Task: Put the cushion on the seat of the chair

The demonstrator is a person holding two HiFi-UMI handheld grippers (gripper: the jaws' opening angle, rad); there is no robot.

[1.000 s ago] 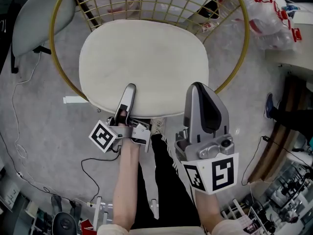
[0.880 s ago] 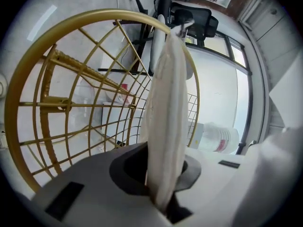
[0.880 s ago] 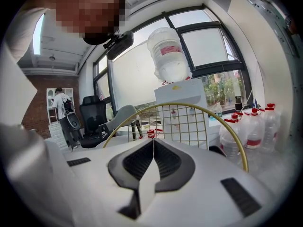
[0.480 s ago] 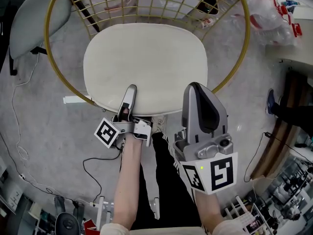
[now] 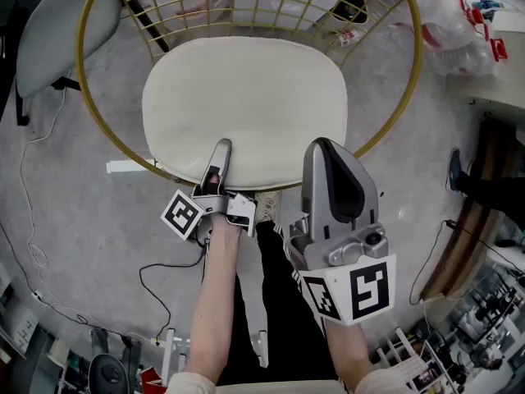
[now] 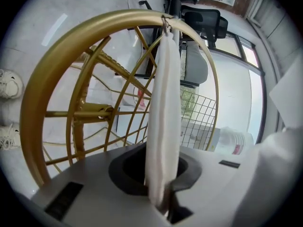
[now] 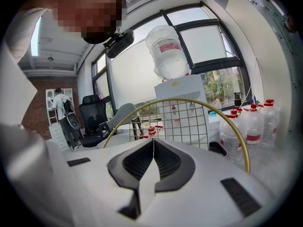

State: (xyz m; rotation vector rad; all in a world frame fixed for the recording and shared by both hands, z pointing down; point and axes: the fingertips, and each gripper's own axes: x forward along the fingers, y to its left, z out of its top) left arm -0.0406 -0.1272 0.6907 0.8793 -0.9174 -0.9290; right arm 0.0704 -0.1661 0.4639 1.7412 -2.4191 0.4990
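Observation:
A cream cushion (image 5: 246,109) lies flat on the seat of the gold wire chair (image 5: 410,72), inside its round rim. My left gripper (image 5: 222,148) is at the cushion's near edge and shut on it. In the left gripper view the cushion's edge (image 6: 163,122) runs up from between the pads of the left gripper (image 6: 163,178), in front of the gold rim (image 6: 57,65). Its jaws have just eased open slightly with the edge still between them. My right gripper (image 5: 326,148) hovers over the near right rim, shut and empty (image 7: 152,143).
A grey chair (image 5: 57,31) stands at the far left and plastic-wrapped water bottles (image 5: 459,31) at the far right. Cables (image 5: 33,245) trail over the floor on the left. The person's black trouser legs (image 5: 271,302) are below the seat. A water dispenser (image 7: 168,56) stands behind the chair.
My left gripper has sunk a little and shifted right with the cushion's near edge. The cushion has settled slightly to the right in the seat. The right gripper has kept still.

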